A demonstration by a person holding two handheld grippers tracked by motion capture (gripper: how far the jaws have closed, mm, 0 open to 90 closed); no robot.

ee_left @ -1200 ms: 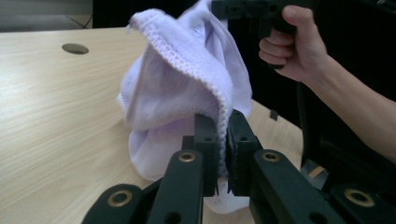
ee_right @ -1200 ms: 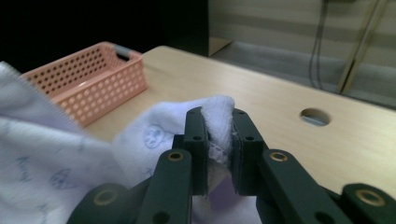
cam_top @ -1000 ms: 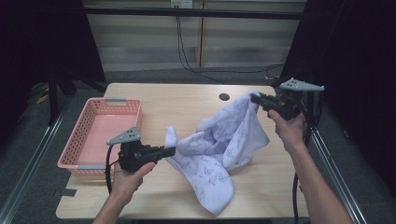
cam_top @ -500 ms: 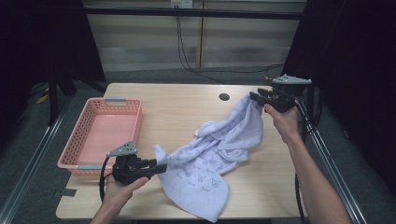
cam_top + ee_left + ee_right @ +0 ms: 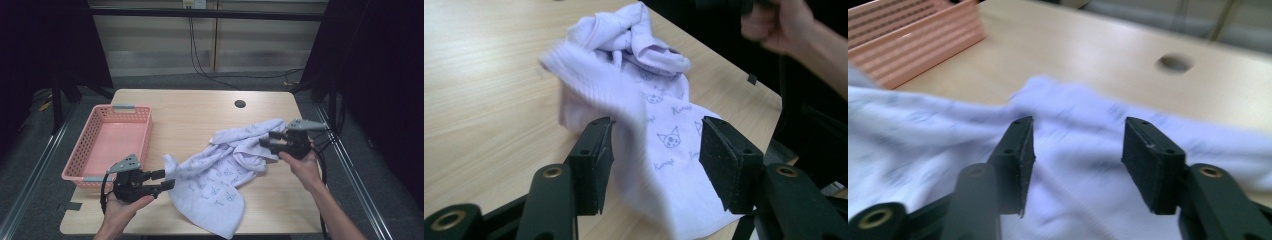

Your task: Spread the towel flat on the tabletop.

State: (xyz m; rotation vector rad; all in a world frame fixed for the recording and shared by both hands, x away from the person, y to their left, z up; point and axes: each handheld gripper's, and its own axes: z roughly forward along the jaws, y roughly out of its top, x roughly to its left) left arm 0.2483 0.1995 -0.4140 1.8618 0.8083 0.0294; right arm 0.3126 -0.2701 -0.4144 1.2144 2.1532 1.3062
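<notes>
A pale lilac garment (image 5: 225, 170) printed with small cat faces lies rumpled on the wooden table (image 5: 200, 115). At the garment's near-left corner is my left gripper (image 5: 165, 179), its jaws having just been opening. In the left gripper view the left gripper (image 5: 654, 125) stands open, and a blurred fold of the garment (image 5: 644, 45) hangs loose between the pads. My right gripper (image 5: 267, 139) hovers at the garment's right end, its jaws also having just been opening. In the right gripper view the right gripper (image 5: 1078, 122) is open, with the garment (image 5: 1083, 170) beneath it and nothing pinched.
A pink plastic basket (image 5: 148, 131) stands on the left part of the table, also seen as the basket (image 5: 913, 40) far off. A round cable hole (image 5: 240, 104) sits near the far edge. The other hand (image 5: 781, 25) shows beyond the garment.
Both grippers held the garment stretched up off the table; now both have let go and it lies slumped on the wood. The right hand has sunk, and the left has drawn toward the near edge.
</notes>
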